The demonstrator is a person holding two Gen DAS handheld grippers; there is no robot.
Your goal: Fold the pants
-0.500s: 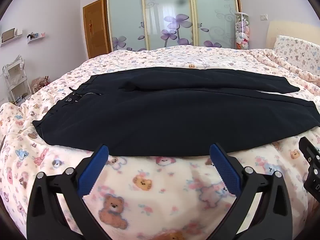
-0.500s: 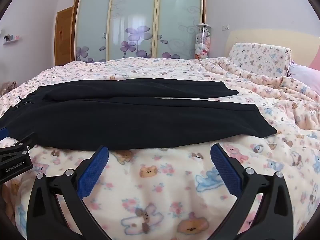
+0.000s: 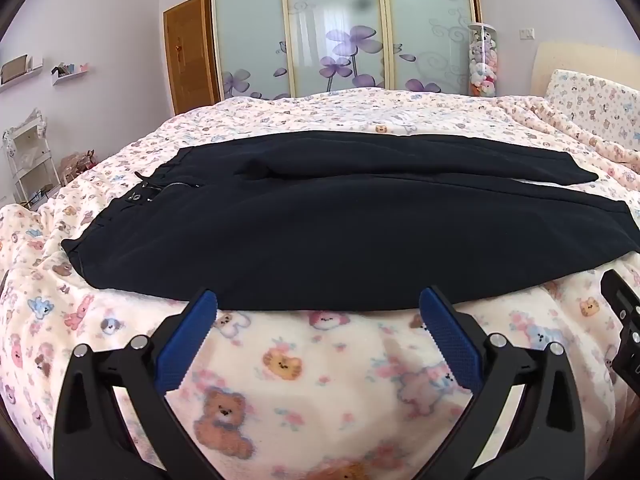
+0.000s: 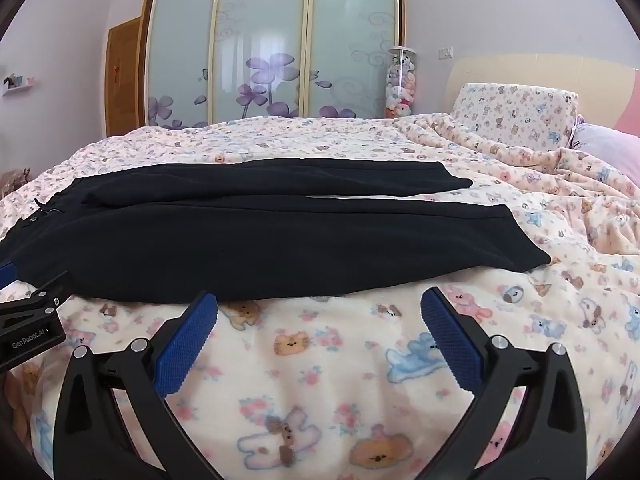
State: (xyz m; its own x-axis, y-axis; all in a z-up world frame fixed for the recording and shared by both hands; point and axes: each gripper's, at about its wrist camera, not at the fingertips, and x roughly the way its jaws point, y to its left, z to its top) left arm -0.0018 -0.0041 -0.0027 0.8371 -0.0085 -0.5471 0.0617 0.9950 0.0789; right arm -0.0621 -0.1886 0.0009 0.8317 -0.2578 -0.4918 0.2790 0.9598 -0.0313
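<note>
Black pants [image 3: 320,232] lie flat across the bed, waistband to the left, both legs stretched to the right, the far leg a little apart from the near one. In the right wrist view the pants [image 4: 260,240] end in two hems at the right. My left gripper [image 3: 318,306] hovers open just short of the near edge of the pants, nothing between its blue pads. My right gripper [image 4: 319,306] is open too, close to the near edge farther along the leg. Part of the right gripper [image 3: 624,320] shows at the left wrist view's right edge.
The bed carries a cream blanket [image 3: 288,380] printed with bears and animals. A matching pillow [image 4: 516,116] and headboard sit at the right. Sliding wardrobe doors [image 4: 272,40], a tube of plush toys [image 4: 400,80] and a wooden door [image 3: 188,52] stand behind.
Both grippers have edged slightly forward toward the near edge of the pants. The pants have not moved.
</note>
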